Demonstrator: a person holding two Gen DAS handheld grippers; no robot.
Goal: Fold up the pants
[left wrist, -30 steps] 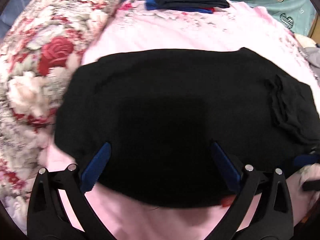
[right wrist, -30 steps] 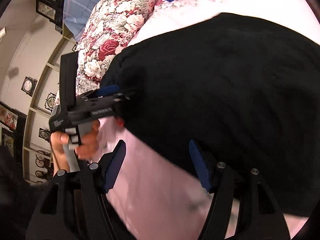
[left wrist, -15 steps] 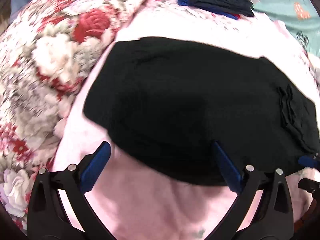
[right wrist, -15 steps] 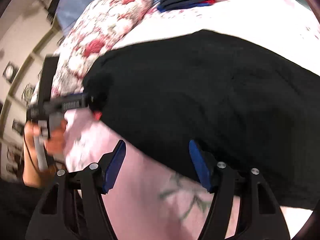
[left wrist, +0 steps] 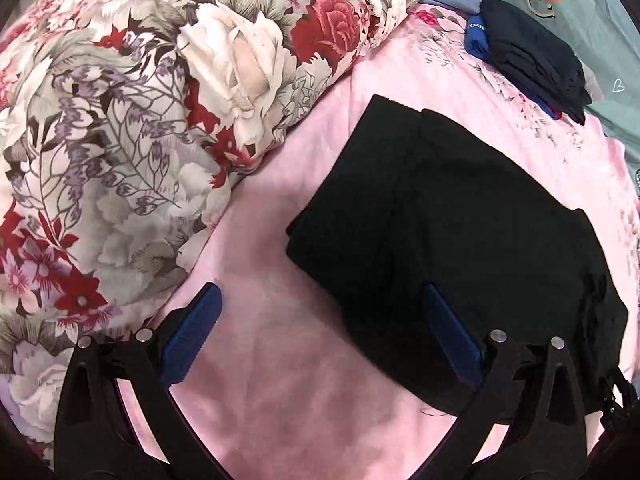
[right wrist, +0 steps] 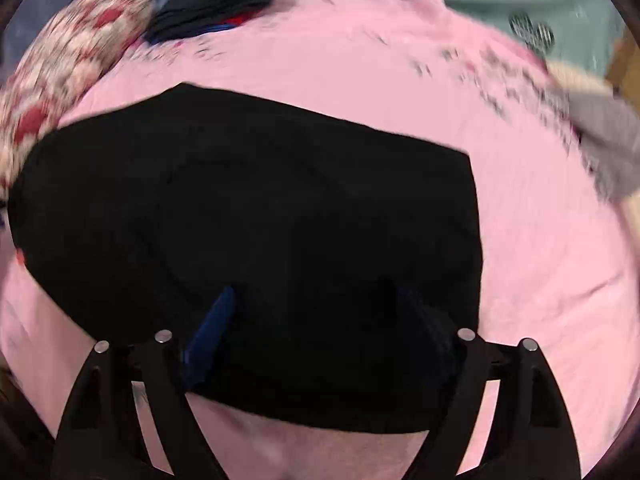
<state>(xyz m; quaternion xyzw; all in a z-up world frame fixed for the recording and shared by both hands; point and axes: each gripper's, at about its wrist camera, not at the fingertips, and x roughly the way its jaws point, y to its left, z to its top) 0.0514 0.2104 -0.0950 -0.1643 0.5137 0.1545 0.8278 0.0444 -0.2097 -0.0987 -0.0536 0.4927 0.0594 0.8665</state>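
The black pants (left wrist: 448, 232) lie folded into a flat block on the pink bedsheet (left wrist: 304, 380). They also fill the middle of the right wrist view (right wrist: 248, 208). My left gripper (left wrist: 320, 332) is open and empty; its left finger is over bare sheet and its right finger is at the pants' near-left edge. My right gripper (right wrist: 316, 328) is open and empty, both fingers over the pants' near edge. The right wrist view is blurred by motion.
A rolled floral quilt (left wrist: 132, 120) lies along the left of the bed. A stack of folded dark clothes (left wrist: 532, 60) sits at the far end, also in the right wrist view (right wrist: 208, 0). A teal cover (left wrist: 592, 12) lies at the far right.
My left gripper has swung left, off the pants toward the quilt. My right gripper has swung right, over the pants' near edge; the left gripper and hand have left its view.
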